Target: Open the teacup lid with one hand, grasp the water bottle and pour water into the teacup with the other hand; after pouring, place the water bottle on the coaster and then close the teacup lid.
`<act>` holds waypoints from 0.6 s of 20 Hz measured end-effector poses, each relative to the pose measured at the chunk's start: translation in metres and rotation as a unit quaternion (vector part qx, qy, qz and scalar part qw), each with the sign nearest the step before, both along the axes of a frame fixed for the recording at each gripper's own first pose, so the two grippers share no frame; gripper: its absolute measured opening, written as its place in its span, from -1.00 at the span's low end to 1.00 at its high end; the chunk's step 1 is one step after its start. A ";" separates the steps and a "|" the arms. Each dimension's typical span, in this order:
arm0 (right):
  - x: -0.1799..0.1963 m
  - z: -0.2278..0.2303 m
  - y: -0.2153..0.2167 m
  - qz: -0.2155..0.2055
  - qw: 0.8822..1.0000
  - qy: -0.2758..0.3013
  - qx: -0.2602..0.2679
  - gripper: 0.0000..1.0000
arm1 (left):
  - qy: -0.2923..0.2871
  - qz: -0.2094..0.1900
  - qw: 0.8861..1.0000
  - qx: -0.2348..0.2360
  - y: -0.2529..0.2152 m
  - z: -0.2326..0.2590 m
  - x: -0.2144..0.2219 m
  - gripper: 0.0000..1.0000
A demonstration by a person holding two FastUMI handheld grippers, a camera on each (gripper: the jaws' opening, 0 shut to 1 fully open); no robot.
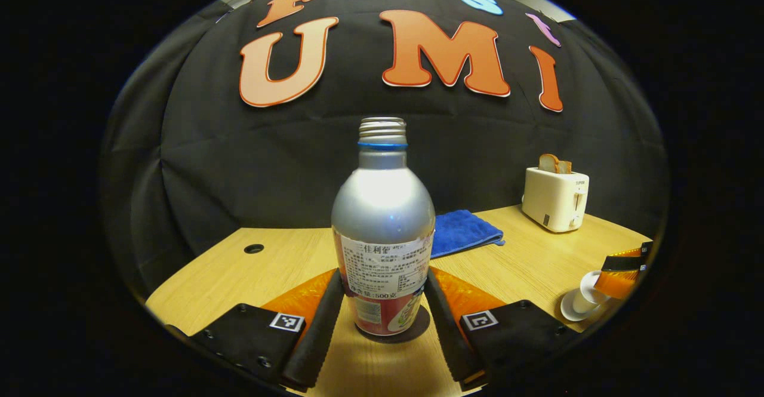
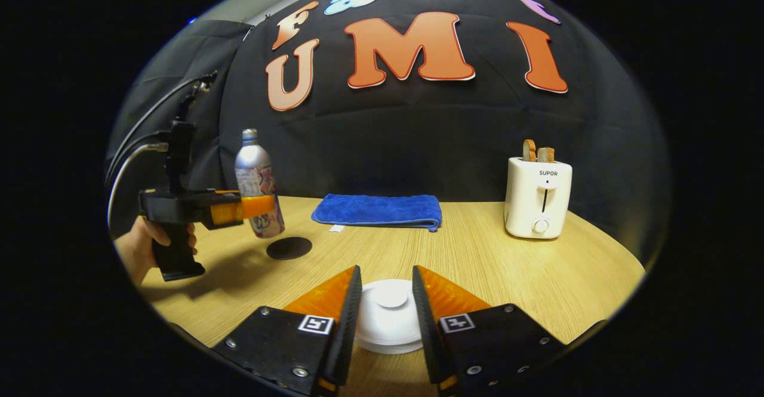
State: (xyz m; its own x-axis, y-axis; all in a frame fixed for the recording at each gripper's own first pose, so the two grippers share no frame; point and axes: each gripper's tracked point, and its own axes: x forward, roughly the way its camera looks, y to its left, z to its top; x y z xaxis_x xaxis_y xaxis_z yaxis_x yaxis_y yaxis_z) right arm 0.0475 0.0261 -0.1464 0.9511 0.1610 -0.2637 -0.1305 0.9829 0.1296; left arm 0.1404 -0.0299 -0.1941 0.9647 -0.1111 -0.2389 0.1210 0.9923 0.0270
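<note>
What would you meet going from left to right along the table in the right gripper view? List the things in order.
Hand holding the left tool → water bottle → dark round coaster → blue towel → white toaster.

Left gripper jaws clamp level; right gripper jaws close inward, a hand gripping the left handle

The water bottle hid most of the coaster, leaving only a dark sliver at 4 o'clock of its base. The teacup was cut off at the left gripper view's 4 o'clock edge. The teacup lid hid the cup beneath (rim contact with fingers unclear).
</note>
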 end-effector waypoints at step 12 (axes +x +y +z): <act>-0.016 0.059 -0.017 -0.002 0.998 -0.061 -0.013 0.70 | 0.063 0.005 0.997 -0.051 0.000 -0.044 0.023 0.62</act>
State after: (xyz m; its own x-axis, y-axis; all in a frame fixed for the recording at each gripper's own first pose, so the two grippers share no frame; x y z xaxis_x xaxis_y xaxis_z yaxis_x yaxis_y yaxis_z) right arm 0.0312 0.0095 -0.0871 0.9771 0.1512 -0.1498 -0.1394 0.9864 0.0868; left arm 0.1633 -0.0297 -0.2381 0.9292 -0.1307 -0.3457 0.1063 0.9904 -0.0888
